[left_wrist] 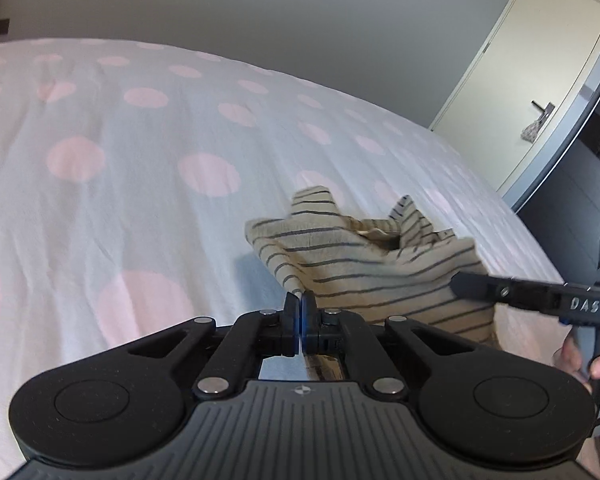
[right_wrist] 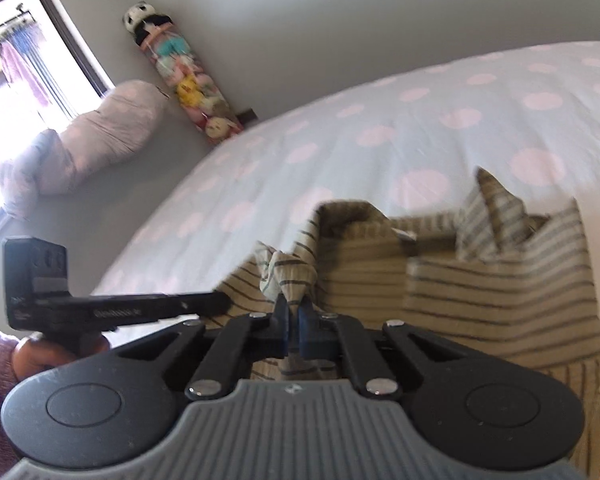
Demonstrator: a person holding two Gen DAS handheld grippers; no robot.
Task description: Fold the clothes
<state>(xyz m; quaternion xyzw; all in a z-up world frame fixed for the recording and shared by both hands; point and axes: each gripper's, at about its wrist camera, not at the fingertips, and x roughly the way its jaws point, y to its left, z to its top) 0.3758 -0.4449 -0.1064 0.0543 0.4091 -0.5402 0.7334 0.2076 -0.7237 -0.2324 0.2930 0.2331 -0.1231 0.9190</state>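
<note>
A beige shirt with thin dark stripes (left_wrist: 380, 276) hangs lifted above the bed (left_wrist: 140, 152), its collar and sleeves sticking up. My left gripper (left_wrist: 300, 300) is shut on the shirt's left edge. My right gripper (right_wrist: 293, 305) is shut on a bunched fold of the same shirt (right_wrist: 480, 292), which spreads to the right in the right wrist view. The right gripper also shows in the left wrist view (left_wrist: 460, 284), its tip against the shirt's right side. The left gripper shows in the right wrist view (right_wrist: 222, 302) at the shirt's left edge.
The bed has a white cover with pink dots (right_wrist: 380, 136). A closed door (left_wrist: 540, 64) stands at the right. A pale pillow (right_wrist: 100, 136), a tall bag of plush toys (right_wrist: 188, 80) and a window (right_wrist: 16, 60) are beyond the bed.
</note>
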